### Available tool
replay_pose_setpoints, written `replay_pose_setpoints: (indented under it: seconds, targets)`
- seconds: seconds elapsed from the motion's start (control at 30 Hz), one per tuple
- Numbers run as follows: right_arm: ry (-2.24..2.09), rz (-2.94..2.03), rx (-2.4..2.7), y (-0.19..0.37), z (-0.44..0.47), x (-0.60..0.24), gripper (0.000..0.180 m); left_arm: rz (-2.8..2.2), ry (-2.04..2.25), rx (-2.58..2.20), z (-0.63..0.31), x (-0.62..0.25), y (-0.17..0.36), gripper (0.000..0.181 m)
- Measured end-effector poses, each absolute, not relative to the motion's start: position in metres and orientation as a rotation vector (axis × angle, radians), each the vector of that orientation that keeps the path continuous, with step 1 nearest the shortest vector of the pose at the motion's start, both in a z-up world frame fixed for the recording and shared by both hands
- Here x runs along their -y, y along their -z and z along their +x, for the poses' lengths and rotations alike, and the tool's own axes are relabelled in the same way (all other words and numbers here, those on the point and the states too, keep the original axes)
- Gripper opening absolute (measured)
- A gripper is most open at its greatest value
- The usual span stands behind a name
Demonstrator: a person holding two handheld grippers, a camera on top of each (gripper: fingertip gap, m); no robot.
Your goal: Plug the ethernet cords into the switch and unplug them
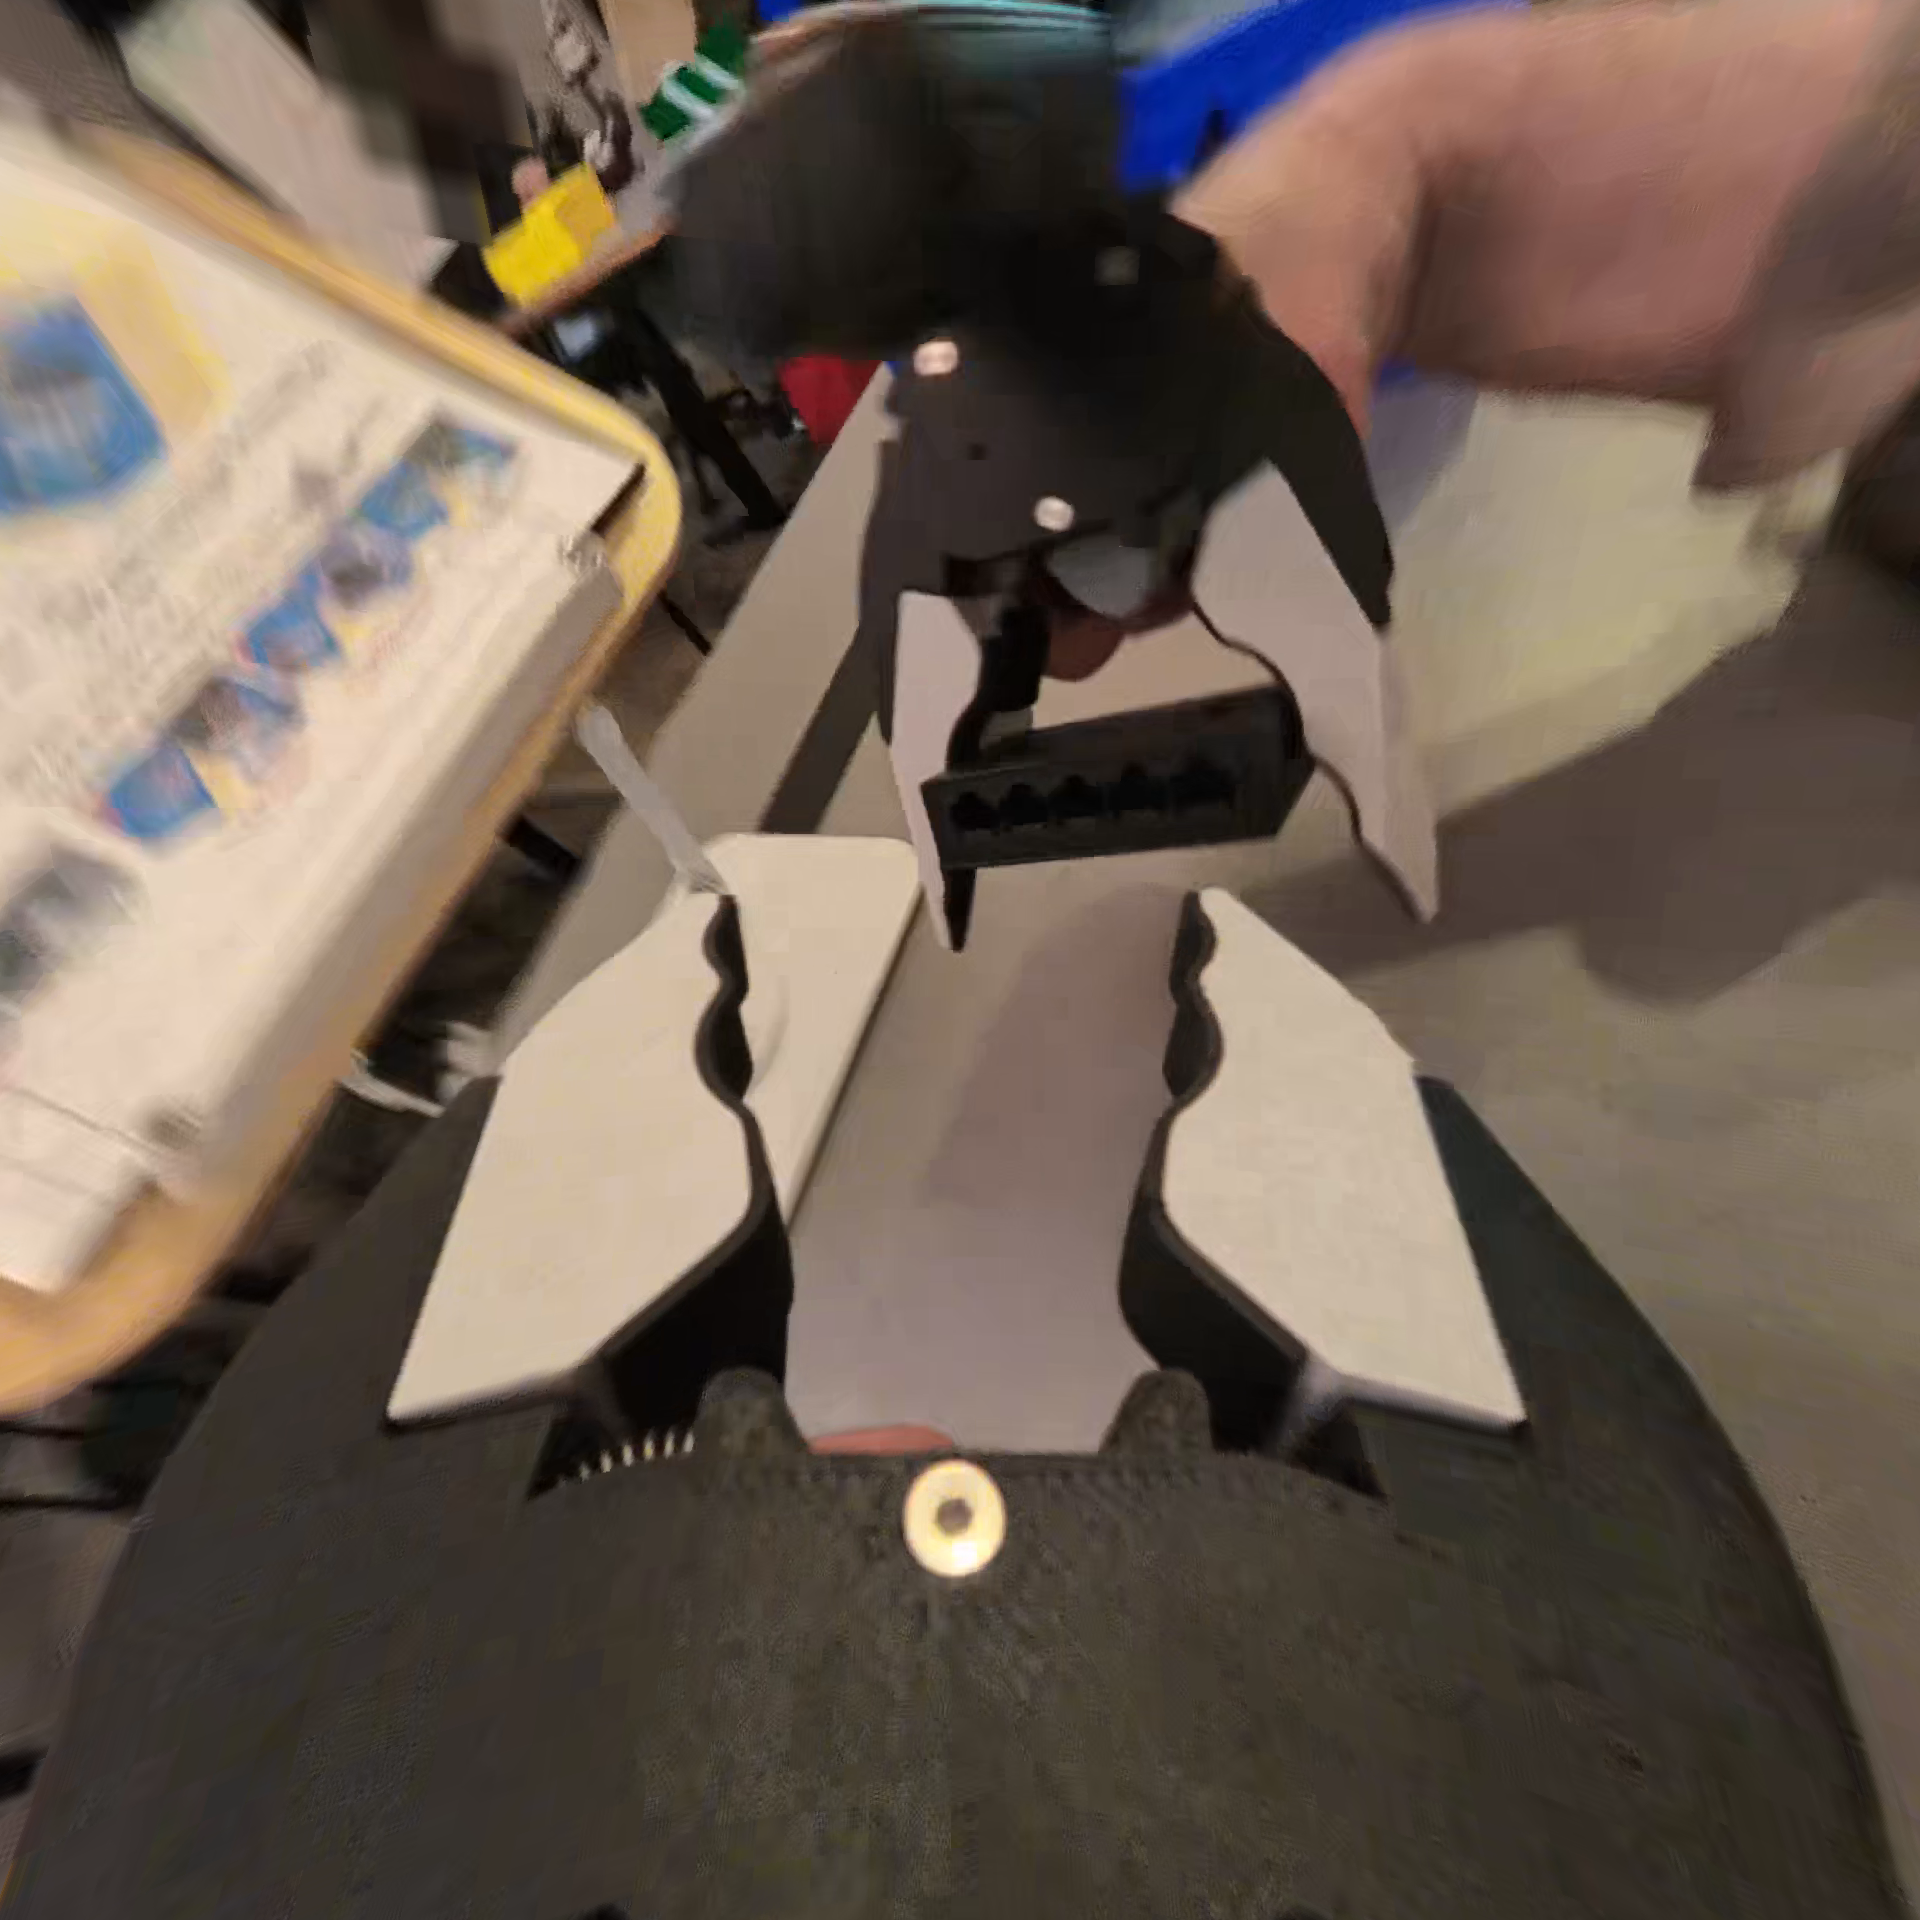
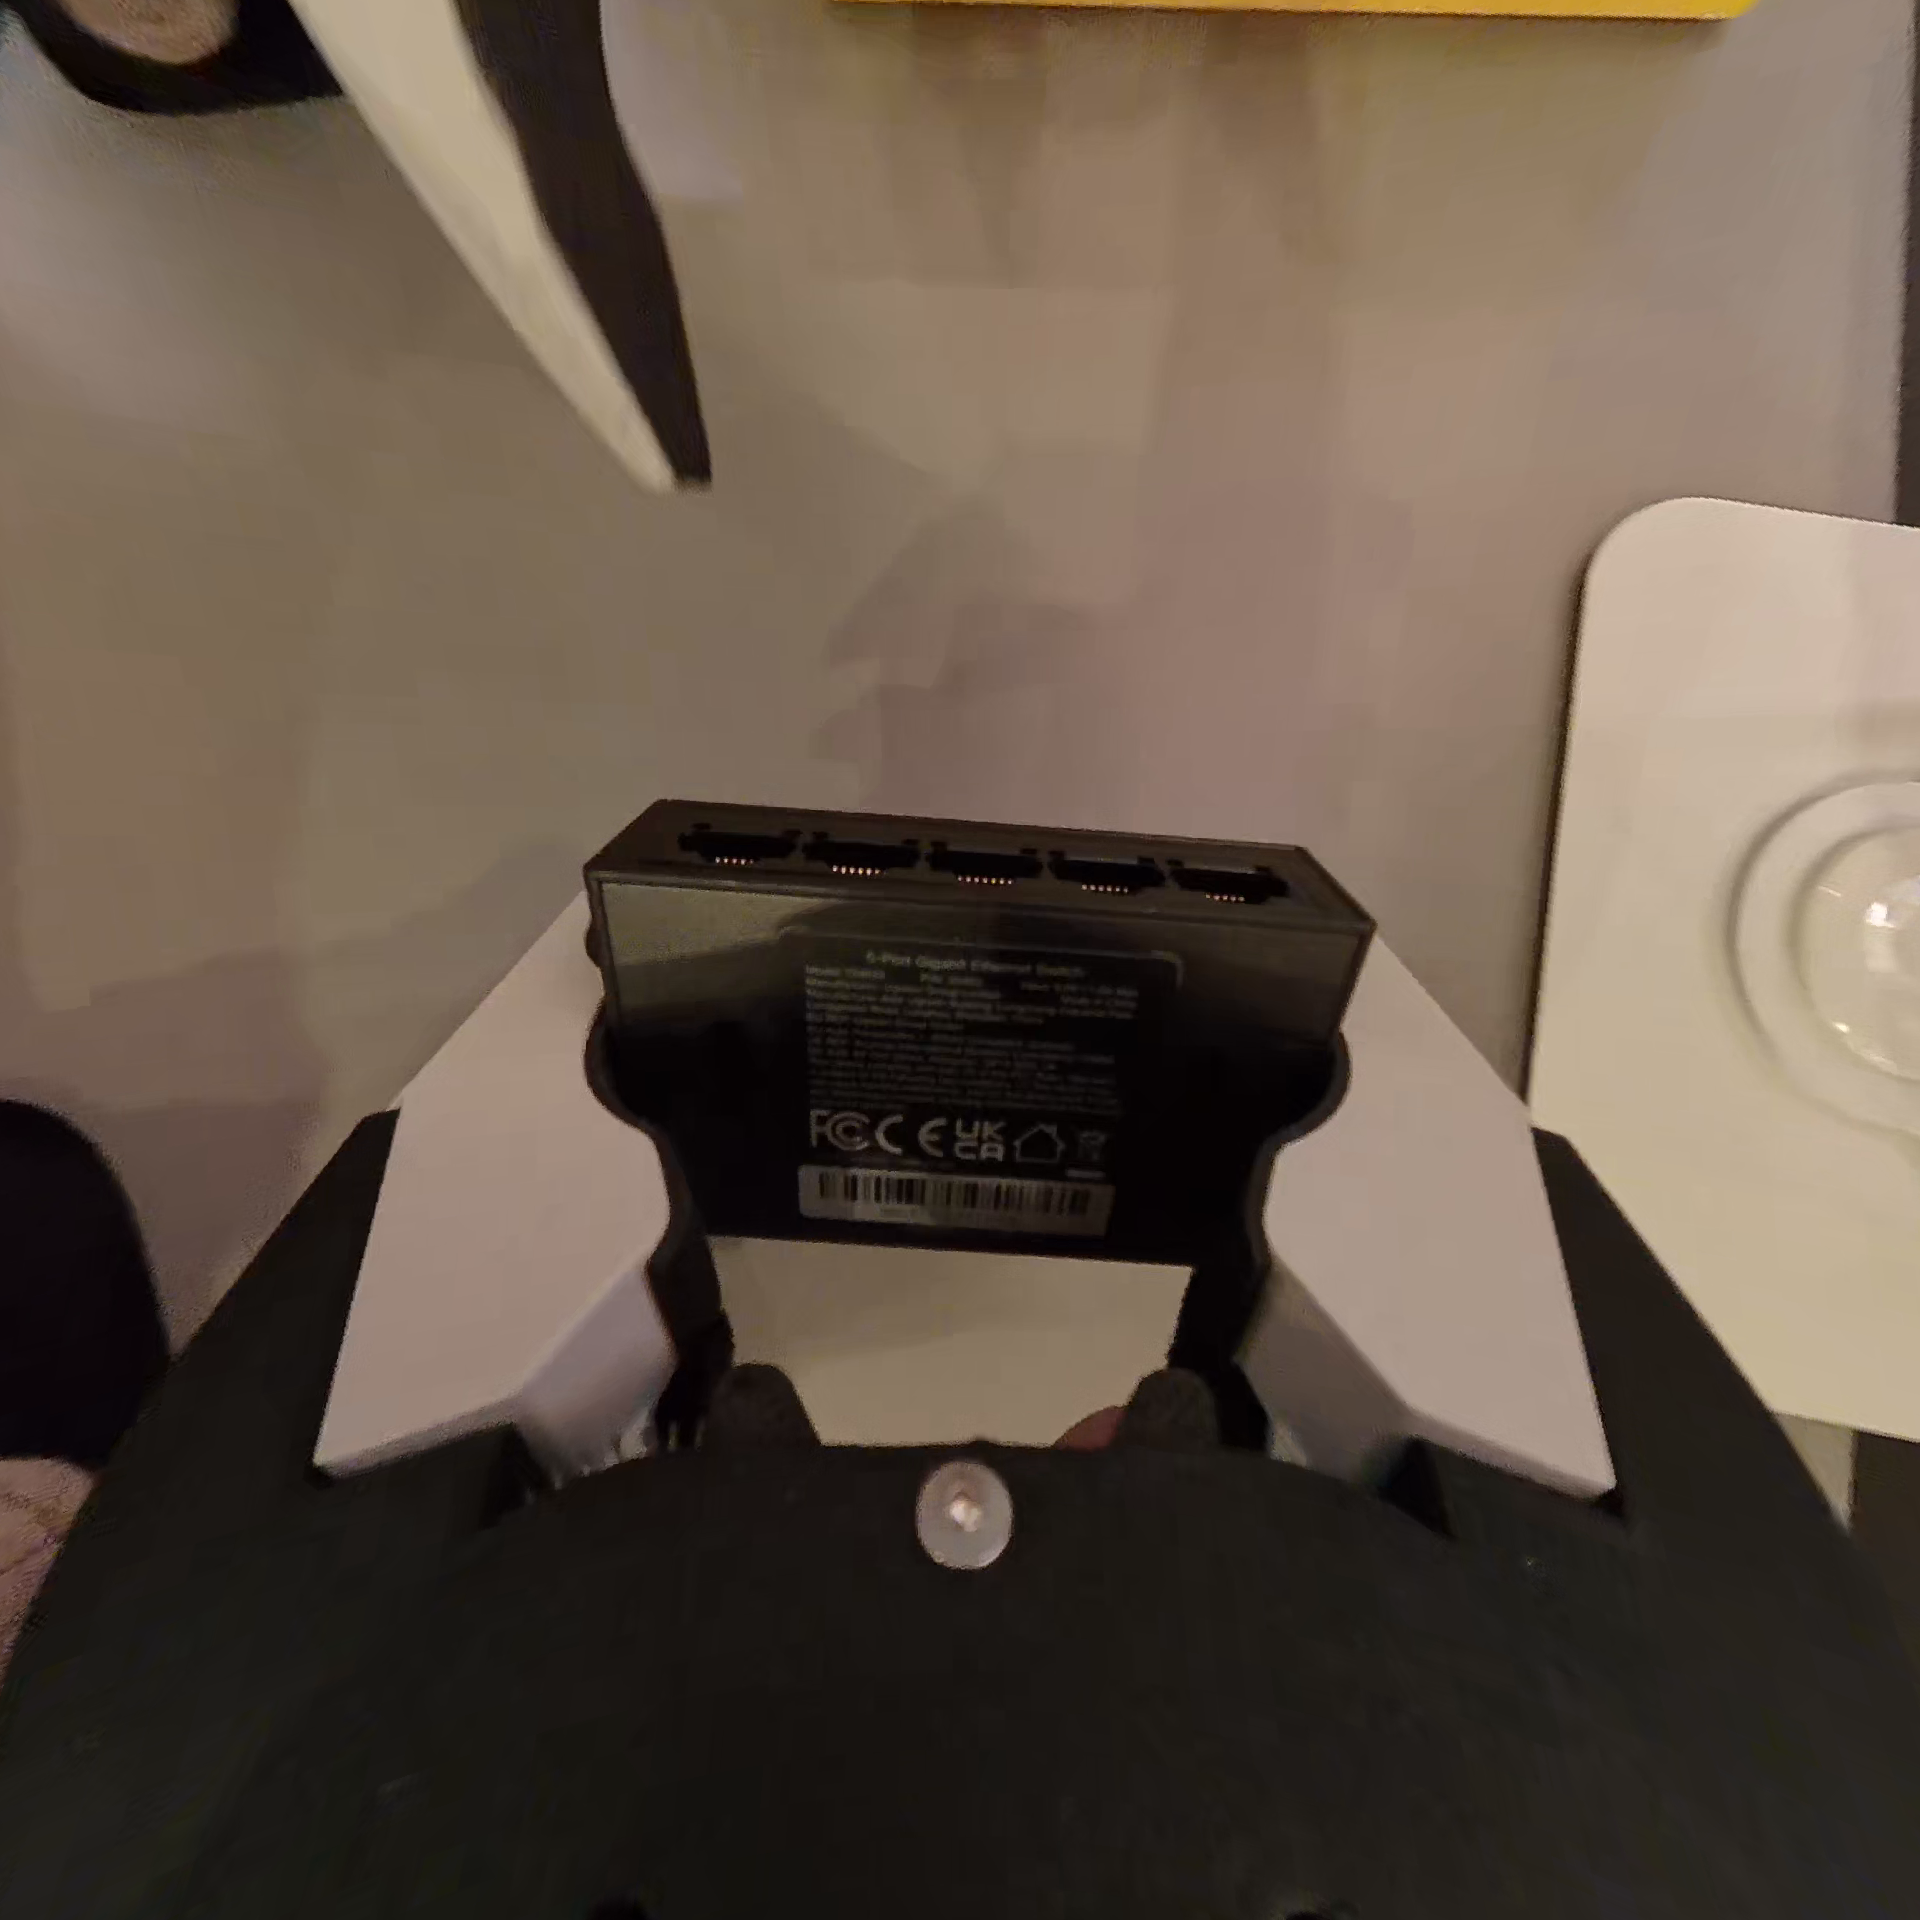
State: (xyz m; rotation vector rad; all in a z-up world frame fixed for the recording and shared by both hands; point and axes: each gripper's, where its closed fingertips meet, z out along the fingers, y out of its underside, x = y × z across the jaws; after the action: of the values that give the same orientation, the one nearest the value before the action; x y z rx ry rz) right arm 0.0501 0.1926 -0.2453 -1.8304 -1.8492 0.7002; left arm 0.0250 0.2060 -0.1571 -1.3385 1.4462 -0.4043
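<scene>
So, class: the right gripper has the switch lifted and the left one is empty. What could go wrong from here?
1. The right gripper clamps the switch only by its two ends, so pushing a plug in could twist or slip it.
2. No ethernet cord shows in either view; the open left gripper must find one first.
3. The two grippers sit close together and could knock while lining up.

Switch point(image 2: 977, 1049): its rear end is hidden between the right gripper point(image 2: 966, 1039) fingers; label print too small to tell.
White tray point(image 2: 1714, 935): cut off by the right edge of the right wrist view, along with the clear dome on it.
Yellow-rimmed board point(image 1: 634, 457): blurred in the left wrist view, cut by the left edge.
Hand point(image 1: 1558, 229): smeared by motion.
Background clutter: too blurred to identify.
</scene>
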Motion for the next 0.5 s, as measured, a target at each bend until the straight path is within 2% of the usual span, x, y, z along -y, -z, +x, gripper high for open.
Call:
replay_pose_setpoints:
  seconds: [0.07, 0.13, 0.3, 0.37, 0.5]
  targets:
    - [-0.773, -1.805, 1.872, 0.241, 0.046, -0.182, 0.125, -1.148, 0.202, -1.609, 0.034, -0.191, 0.165, 0.085]
    - [-0.840, -1.770, 1.907, 0.237, 0.039, -0.170, 0.125, -1.042, 0.067, -1.745, 0.043, -0.181, 0.179, 0.084]
    - [-0.945, -1.735, 1.998, 0.238, 0.027, -0.147, 0.124, -0.825, -0.104, -1.932, 0.061, -0.160, 0.202, 0.059]
    - [-0.959, -1.755, 2.044, 0.245, 0.028, -0.140, 0.124, -0.795, -0.148, -1.945, 0.063, -0.160, 0.204, 0.034]
    - [-0.986, -1.815, 2.033, 0.248, 0.028, -0.140, 0.124, -0.798, -0.205, -1.934, 0.061, -0.163, 0.209, 0.029]
